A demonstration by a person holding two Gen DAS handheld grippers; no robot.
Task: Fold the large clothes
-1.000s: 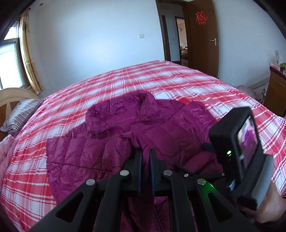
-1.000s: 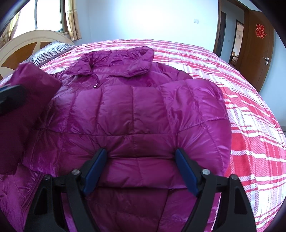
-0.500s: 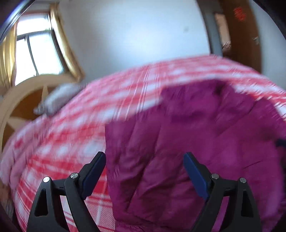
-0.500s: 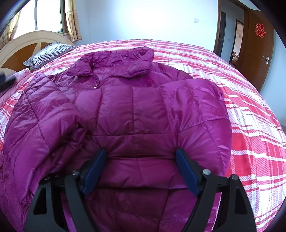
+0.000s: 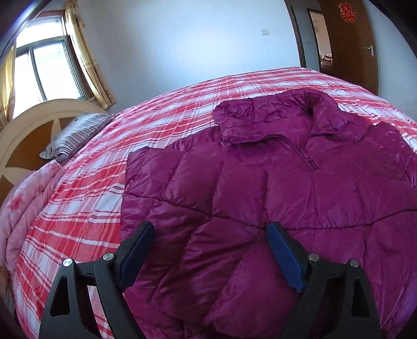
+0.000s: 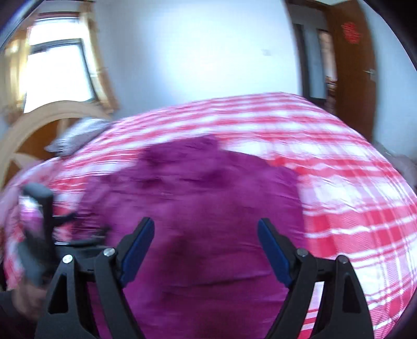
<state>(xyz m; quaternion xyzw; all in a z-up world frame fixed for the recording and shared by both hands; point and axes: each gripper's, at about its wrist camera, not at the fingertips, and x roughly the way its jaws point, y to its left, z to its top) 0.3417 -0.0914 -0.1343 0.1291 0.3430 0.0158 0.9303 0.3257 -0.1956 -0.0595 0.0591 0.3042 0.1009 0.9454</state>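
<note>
Your left gripper (image 5: pixel 209 256), clamped on a purple sleeve a second ago, now stands apart and empty over the jacket (image 5: pixel 273 187), your right gripper (image 6: pixel 206 250) likewise apart above it; red paper character on door (image 5: pixel 346 11); bare plaid bedspread (image 5: pixel 86 193) toward the headboard-side edge.

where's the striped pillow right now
In the left wrist view the striped pillow lies at the left, on the head end of the plaid bed, against the curved headboard and well apart from the purple jacket.
</note>
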